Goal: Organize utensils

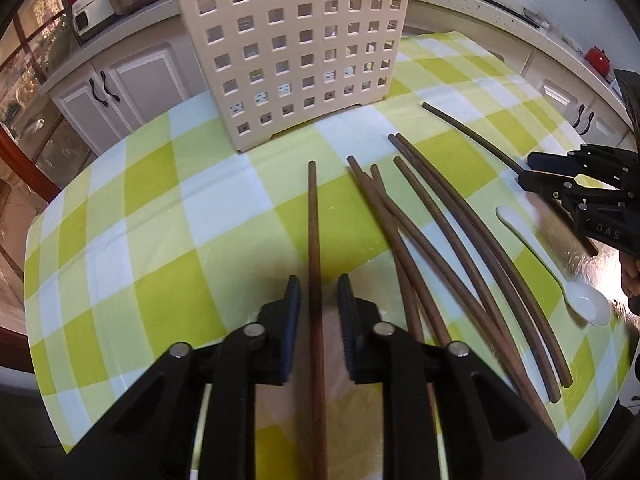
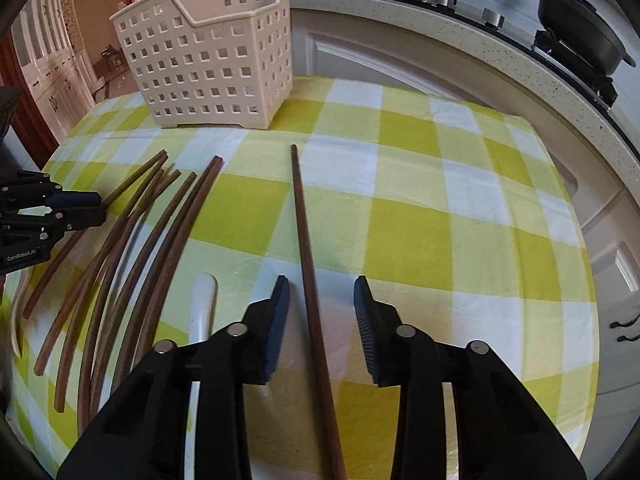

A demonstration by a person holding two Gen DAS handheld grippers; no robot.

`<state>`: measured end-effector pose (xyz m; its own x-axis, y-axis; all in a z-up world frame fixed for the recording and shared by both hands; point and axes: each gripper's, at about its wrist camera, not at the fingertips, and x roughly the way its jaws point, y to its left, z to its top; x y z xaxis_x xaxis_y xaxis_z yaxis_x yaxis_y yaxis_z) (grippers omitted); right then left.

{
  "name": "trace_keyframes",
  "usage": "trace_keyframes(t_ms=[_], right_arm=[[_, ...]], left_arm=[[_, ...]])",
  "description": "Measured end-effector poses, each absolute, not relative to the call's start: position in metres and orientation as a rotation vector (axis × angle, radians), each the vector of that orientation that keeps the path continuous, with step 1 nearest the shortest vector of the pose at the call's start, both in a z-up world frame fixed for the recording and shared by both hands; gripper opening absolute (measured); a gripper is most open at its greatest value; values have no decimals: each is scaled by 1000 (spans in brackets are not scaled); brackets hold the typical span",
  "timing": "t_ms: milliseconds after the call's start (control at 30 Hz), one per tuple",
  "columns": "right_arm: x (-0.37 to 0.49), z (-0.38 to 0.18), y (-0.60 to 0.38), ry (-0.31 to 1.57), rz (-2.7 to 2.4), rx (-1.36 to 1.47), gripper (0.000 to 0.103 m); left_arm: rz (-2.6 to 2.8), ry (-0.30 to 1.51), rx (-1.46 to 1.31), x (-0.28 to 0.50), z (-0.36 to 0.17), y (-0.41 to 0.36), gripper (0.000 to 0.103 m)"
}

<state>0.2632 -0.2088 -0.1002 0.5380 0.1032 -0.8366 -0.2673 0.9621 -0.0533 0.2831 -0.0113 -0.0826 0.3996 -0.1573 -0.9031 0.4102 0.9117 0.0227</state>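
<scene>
A beige perforated utensil basket (image 1: 288, 48) stands at the far side of the checked table; it also shows in the right wrist view (image 2: 208, 60). My left gripper (image 1: 319, 292) is open, its jaws either side of a single brown chopstick (image 1: 314, 264) that lies on the cloth. My right gripper (image 2: 322, 300) is open around another lone chopstick (image 2: 306, 248). Several more brown chopsticks (image 1: 448, 240) lie in a loose bundle between the grippers, also seen in the right wrist view (image 2: 132, 248). A white spoon (image 1: 560, 276) lies beside them (image 2: 202, 308).
The table has a green and white checked cloth (image 1: 160, 220). A kitchen counter (image 2: 500, 52) with a black pan (image 2: 580, 40) curves behind the table. White cabinets (image 1: 120, 88) stand beyond the left edge. The right gripper shows in the left wrist view (image 1: 532, 172).
</scene>
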Motion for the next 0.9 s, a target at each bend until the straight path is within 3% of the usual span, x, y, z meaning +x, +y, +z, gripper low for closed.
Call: trace_keyframes(t_ms=[33, 133, 400, 900], right_arm=[[264, -100, -208, 979, 224, -182, 22], [265, -100, -208, 975, 211, -185, 10], [257, -77, -211, 912, 217, -167, 9], [221, 16, -210, 713, 228, -134, 9]], left_arm=[[-357, 1105, 260, 285, -83, -12, 6], [-357, 1109, 248, 289, -81, -13, 6], [-367, 1043, 225, 276, -54, -13, 6], [-378, 779, 148, 234, 64, -16, 6]])
